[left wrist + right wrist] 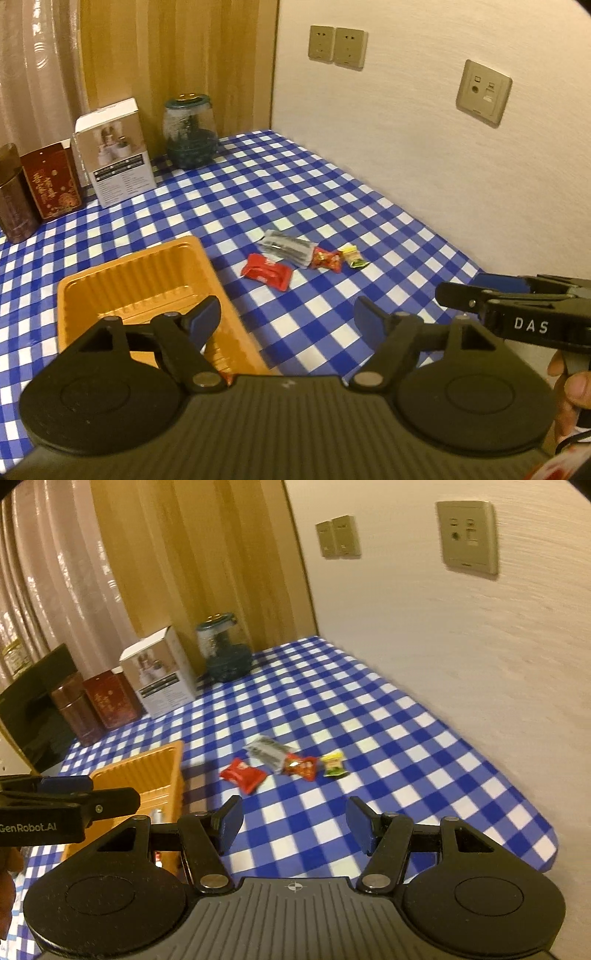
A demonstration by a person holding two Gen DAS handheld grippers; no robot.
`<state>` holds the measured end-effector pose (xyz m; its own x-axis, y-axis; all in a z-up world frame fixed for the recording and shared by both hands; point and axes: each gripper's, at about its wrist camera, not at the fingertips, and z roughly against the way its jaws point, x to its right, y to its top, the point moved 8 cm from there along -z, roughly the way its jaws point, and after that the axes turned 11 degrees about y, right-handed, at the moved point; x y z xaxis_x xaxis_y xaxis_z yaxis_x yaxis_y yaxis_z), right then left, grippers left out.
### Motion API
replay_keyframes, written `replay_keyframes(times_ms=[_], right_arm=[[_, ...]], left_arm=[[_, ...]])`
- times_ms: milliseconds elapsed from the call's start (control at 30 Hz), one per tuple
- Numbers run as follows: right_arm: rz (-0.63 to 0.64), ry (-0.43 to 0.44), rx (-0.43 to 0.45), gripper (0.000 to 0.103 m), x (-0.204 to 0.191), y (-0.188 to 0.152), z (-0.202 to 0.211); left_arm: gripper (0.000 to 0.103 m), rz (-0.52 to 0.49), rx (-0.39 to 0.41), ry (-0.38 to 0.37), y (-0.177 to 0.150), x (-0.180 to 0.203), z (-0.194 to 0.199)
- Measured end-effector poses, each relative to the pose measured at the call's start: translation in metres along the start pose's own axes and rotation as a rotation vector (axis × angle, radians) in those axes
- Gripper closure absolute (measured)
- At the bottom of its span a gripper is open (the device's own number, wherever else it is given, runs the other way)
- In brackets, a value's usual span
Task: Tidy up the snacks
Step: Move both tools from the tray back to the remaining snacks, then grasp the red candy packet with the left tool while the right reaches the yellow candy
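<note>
I held left gripper agape, empty | right gripper parted, empty | four snacks mid-tablecloth, beside tray

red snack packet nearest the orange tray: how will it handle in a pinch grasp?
The glossy red foil snack packet looks puffed and crinkled, so it probably deforms under the pads and is light. Its shiny wrapper may be slippery. Lying flat on the blue-checked tablecloth, it will likely slide when nudged, not roll.
</note>
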<state>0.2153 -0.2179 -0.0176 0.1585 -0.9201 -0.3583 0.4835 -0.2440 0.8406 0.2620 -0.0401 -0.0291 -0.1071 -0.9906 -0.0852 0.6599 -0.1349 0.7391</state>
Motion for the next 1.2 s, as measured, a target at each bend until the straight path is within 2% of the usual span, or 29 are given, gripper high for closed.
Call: replay_keyframes(times_ms=[333,600,767,1000,1200], right_arm=[[-0.036,-0.060,0.004,0.042,0.041,0.002,-0.010],[-0.035,-0.065,-0.012,0.042,0.063,0.004,-0.045],[-0.006,-0.056,-0.027,0.042,0.071,0.010,-0.073],[0.035,-0.028,-0.057,0.042,0.080,0.023,-0.108],[0.058,-0.026,-0.095,0.042,0.089,0.023,-0.132]], left_arm=[[0.026,-0.007,-0.001,-0.014,0.004,0.010,-0.026],[0.026,-0.034,0.011,-0.007,0.009,0.007,-0.061],[0.026,-0.143,0.011,-0.026,0.016,0.012,-0.085],[0.027,-0.296,-0.041,-0.088,0.032,0.019,-0.124],[0.032,-0.411,-0.082,-0.078,0.038,0.022,-0.157]])
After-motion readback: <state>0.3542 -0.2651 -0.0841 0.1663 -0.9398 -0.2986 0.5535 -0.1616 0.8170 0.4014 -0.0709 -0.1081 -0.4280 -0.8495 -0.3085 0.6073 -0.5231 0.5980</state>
